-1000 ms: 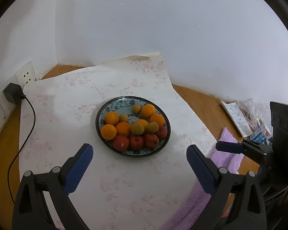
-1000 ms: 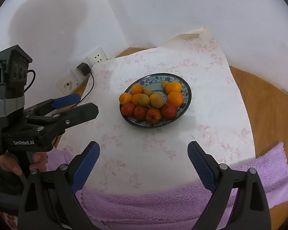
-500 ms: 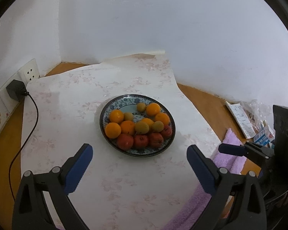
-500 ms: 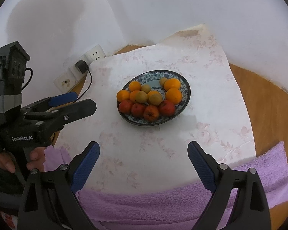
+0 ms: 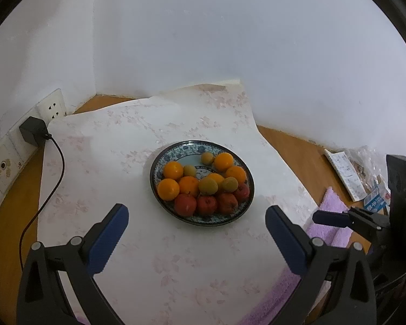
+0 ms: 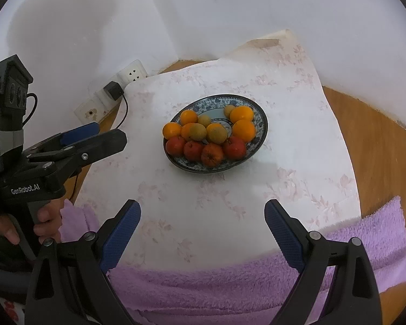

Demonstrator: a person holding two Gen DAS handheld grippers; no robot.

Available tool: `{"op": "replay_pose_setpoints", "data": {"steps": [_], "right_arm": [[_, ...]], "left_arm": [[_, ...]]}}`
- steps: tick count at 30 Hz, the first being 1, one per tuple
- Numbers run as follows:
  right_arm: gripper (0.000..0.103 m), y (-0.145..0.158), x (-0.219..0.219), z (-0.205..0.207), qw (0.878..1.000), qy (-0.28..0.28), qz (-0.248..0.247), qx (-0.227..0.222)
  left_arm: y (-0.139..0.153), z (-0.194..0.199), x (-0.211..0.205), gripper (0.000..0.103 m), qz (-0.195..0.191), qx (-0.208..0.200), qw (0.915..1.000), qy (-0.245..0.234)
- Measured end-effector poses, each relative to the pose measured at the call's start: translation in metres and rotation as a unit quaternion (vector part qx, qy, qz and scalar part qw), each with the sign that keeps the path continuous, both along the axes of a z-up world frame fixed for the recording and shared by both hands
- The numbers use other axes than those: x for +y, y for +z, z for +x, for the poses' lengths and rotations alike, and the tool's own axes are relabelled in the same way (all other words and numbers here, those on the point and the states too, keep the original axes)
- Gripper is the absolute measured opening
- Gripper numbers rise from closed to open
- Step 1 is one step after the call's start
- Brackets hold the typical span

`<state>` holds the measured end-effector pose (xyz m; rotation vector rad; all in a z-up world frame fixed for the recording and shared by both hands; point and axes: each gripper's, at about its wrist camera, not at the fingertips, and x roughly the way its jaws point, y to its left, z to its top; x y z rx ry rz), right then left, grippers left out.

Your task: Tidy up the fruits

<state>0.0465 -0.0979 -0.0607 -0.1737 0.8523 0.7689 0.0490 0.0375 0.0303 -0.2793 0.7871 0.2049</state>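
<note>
The round blue-and-white patterned ceramic plate point(image 5: 243, 208) sits near the middle of a pale floral paper sheet point(image 5: 154, 257) laid over a wooden table point(image 6: 379, 140). All visible fruit lies on this plate. In the left wrist view, four red apple-like fruits point(image 5: 206, 204) form a row along the rim from 5 to 7 o'clock. The orange citrus fruits point(image 5: 168, 189) cluster from 8 to 10 o'clock and again near 1 to 3 o'clock. Small yellow-green fruits point(image 5: 208, 185) lie among them at the centre, with one near 12 o'clock.

The left gripper point(image 5: 195, 239) hovers short of the plate at its 6 o'clock side, its blue-padded fingers point(image 5: 108, 239) spread wide and holding nothing. The right gripper point(image 6: 203, 239) is likewise spread, empty and clear of the plate. A purple fleece towel point(image 6: 230, 284) lies beneath it at the table edge.

Assessment: the fruits are partly grouped by kind. This would fit either a sorting under way or a finished arrangement; the pictures do not settle which.

Should any fruit be handled, the fruits touch one another. A grip should therefore come from above on an outer piece, with the fingers kept off its neighbours. Round fruit may roll; close gently across the widest part.
</note>
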Motion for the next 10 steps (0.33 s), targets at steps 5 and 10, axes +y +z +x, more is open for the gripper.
{"op": "replay_pose_setpoints", "data": {"steps": [5,10], "right_arm": [[0.095,-0.0039,-0.0014,0.0007,1.000,-0.004,-0.004,0.005],[0.095,-0.0056,-0.0015,0.0018,1.000,-0.005,-0.005,0.007]], "left_arm": [[-0.0031,0.0007,-0.0025,0.103,-0.003,0.002,1.0000,-0.008],[-0.0050,0.0018,-0.0028,0.103,-0.005,0.005,0.9999,-0.010]]}}
